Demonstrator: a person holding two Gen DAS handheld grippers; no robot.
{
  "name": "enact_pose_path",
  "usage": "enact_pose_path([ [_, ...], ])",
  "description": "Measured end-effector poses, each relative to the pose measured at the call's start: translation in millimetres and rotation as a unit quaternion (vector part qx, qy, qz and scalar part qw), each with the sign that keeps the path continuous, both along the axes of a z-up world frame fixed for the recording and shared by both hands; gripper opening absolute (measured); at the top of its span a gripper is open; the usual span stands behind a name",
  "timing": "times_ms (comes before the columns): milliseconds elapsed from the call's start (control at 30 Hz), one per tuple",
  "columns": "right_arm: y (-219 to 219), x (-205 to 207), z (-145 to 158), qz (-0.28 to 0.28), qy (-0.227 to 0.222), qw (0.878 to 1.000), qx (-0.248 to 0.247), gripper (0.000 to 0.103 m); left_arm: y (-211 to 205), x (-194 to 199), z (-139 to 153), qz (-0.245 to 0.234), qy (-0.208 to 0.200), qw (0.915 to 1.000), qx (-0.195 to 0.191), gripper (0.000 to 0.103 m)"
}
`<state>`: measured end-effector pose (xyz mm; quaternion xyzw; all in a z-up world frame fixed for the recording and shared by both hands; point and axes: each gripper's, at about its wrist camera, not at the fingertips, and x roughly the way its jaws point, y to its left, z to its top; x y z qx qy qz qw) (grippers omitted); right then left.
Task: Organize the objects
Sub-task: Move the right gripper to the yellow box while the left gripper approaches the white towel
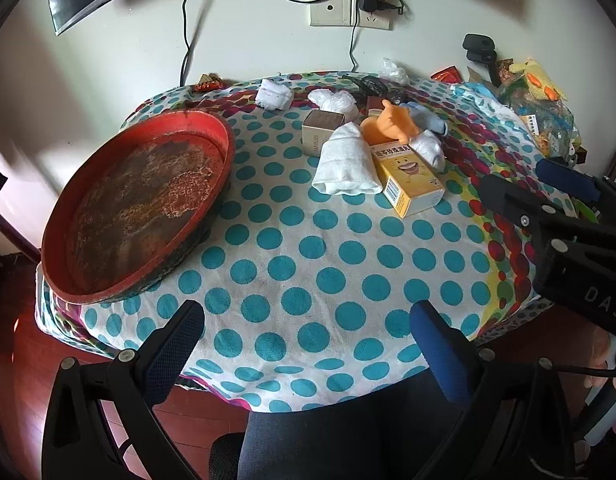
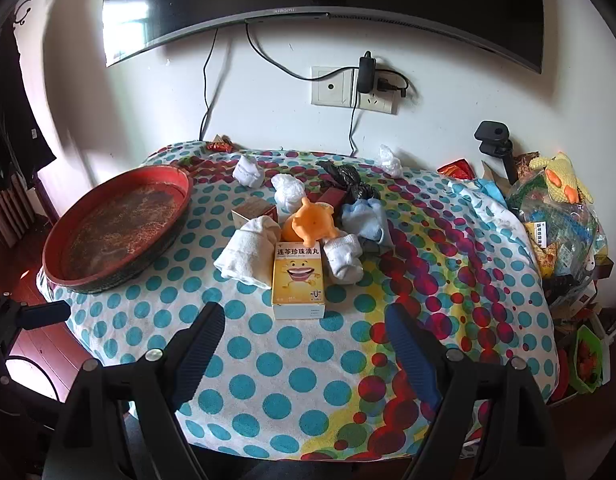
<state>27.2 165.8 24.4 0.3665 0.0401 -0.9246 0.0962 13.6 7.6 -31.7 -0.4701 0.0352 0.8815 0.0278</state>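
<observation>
Here the red tray (image 2: 116, 232) sits bare, both the left gripper (image 1: 308, 344) and right gripper (image 2: 304, 340) spread, gripping nothing.

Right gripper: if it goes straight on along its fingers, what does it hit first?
Probably the yellow medicine box: it lies centred between the open right gripper fingers, nearest item ahead. With the downward tilt, it might meet the dotted tablecloth first; depth is unclear.

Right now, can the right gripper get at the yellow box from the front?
Probably yes. The right gripper is open, and only bare tablecloth lies before the yellow box. The white towel and white sock flank its far end.
</observation>
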Motion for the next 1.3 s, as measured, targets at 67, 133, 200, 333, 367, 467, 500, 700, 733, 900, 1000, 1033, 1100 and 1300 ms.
enact_pose_path([
  [67,-1.0,-2.8,-4.3,0.007,-0.005,1.000,-0.003,0.084,-1.1,-0.5,-0.3,-0.003,0.008,0.9999,0.005,0.102],
  [133,-1.8,-5.0,-9.4,0.011,-0.009,1.000,-0.005,0.084,-2.1,-1.5,-1.3,-0.004,0.013,0.9998,0.014,0.102],
  [200,-3.3,-8.7,-15.8,0.019,-0.015,1.000,-0.004,0.084,-2.5,-4.7,-2.6,-0.006,0.014,0.9998,0.014,0.102],
  [333,-4.6,-17.5,-27.6,0.024,-0.023,0.999,0.001,0.084,-3.0,-11.3,-9.8,-0.004,0.005,0.9999,0.008,0.102],
  [367,-4.4,-21.1,-30.7,0.024,-0.027,0.999,0.000,0.084,-2.8,-12.1,-11.5,-0.008,0.005,0.9999,0.012,0.102],
  [467,-3.3,-33.2,-39.8,0.023,-0.040,0.999,-0.003,0.084,-0.7,-15.7,-17.1,-0.023,-0.006,0.9994,0.026,0.101],
  [500,-4.1,-37.6,-43.3,0.024,-0.043,0.999,0.000,0.084,0.7,-17.4,-19.3,-0.028,-0.013,0.9991,0.029,0.101],
  [700,-10.5,-64.4,-68.0,0.028,-0.072,0.997,0.014,0.070,11.0,-31.7,-25.2,-0.029,-0.018,0.9993,-0.014,0.101],
  [733,-11.0,-69.2,-72.0,0.029,-0.077,0.997,0.009,0.069,12.0,-35.2,-25.9,-0.030,-0.018,0.9991,-0.021,0.101],
  [900,-14.2,-87.3,-86.3,0.025,-0.091,0.995,0.014,0.067,10.9,-51.4,-27.9,-0.031,-0.029,0.9990,-0.016,0.101],
  [1000,-14.9,-95.9,-91.8,0.023,-0.095,0.995,0.015,0.067,11.7,-60.3,-29.1,-0.033,-0.031,0.9988,-0.018,0.101],
  [1033,-15.4,-98.9,-92.8,0.024,-0.097,0.995,0.014,0.067,12.0,-62.8,-29.5,-0.035,-0.033,0.9987,-0.018,0.101],
  [1100,-15.6,-103.9,-95.2,0.024,-0.099,0.995,0.012,0.066,12.3,-67.6,-31.0,-0.034,-0.036,0.9986,-0.017,0.101],
  [1300,-20.2,-113.7,-100.2,0.031,-0.099,0.994,0.023,0.058,13.0,-79.4,-34.4,-0.040,-0.044,0.9982,-0.012,0.101],
])
